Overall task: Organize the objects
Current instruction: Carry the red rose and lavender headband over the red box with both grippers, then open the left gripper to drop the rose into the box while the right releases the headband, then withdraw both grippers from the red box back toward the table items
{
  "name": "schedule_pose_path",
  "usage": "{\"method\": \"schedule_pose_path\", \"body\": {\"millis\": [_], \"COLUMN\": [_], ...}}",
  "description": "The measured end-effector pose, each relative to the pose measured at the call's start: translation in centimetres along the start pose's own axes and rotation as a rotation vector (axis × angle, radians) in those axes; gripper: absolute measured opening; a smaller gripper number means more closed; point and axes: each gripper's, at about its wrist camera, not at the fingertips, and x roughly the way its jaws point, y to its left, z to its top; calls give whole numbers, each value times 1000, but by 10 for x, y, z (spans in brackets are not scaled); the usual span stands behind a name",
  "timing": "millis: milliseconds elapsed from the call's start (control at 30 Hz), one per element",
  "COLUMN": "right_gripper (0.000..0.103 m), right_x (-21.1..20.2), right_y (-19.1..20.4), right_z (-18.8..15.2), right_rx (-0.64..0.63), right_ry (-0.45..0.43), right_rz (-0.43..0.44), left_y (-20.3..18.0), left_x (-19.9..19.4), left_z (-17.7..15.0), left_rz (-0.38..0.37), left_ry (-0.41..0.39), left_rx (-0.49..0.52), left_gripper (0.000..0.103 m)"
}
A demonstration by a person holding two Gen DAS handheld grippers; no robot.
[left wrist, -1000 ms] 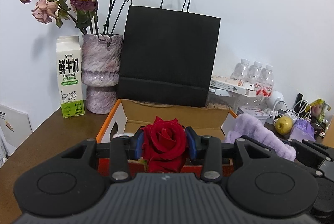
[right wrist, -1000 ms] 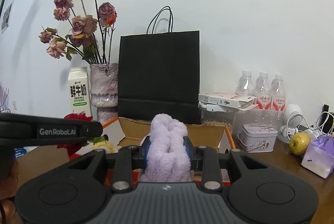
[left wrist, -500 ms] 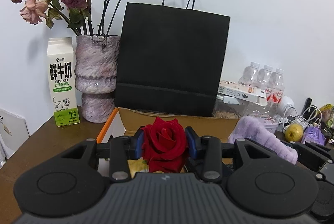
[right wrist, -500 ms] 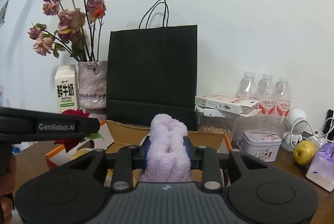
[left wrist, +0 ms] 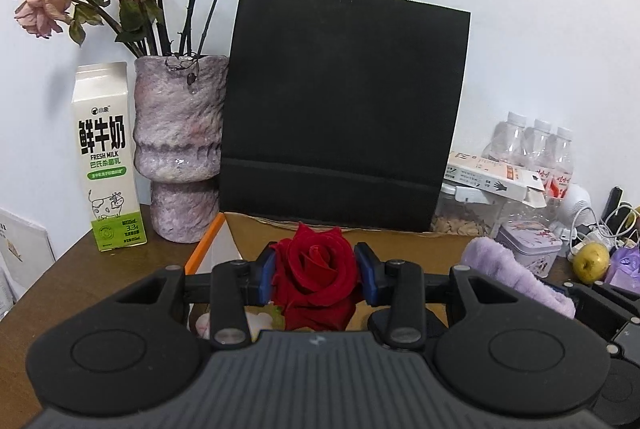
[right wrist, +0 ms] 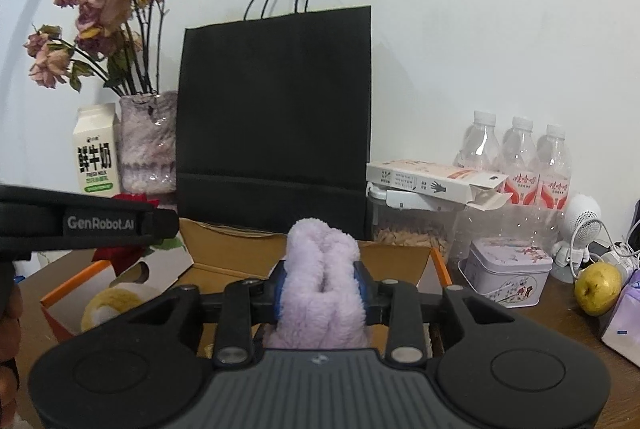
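Red and velvety, the open rose bloom (left wrist: 316,269) sat low in the middle of the frame, pinched between the left gripper's (left wrist: 318,273) blue pads. Over the open cardboard box (right wrist: 400,257), the right gripper's (right wrist: 322,287) jaws had just loosened a little, pads touching the fluffy lilac cloth roll (right wrist: 322,269).

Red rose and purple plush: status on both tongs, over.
Left tongs clamped on red rose. Right tongs just eased wider, purple plush between pads. Both over open cardboard box; black bag behind.
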Motion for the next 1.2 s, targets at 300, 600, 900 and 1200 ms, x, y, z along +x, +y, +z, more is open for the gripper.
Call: {"method": "schedule_pose_path", "body": {"millis": [300, 600, 900, 1200], "right_gripper": [100, 103, 103, 103], "right_x": [12, 6, -7, -27], "right_y": [-11, -8, -7, -3], "right_z": [-7, -6, 0, 0], "right_rx": [42, 32, 40, 35], "right_ry": [14, -1, -22, -40], "right_rz": [-28, -11, -7, -15], "left_y": [1, -2, 0, 1], "left_x": [5, -3, -15, -39], "left_z": [-4, -2, -1, -1], "left_rz": [43, 55, 47, 36], "left_ry": [-27, -66, -81, -95], "left_rx": [1, 17, 7, 3], "left_gripper": [103, 103, 103, 103]}}
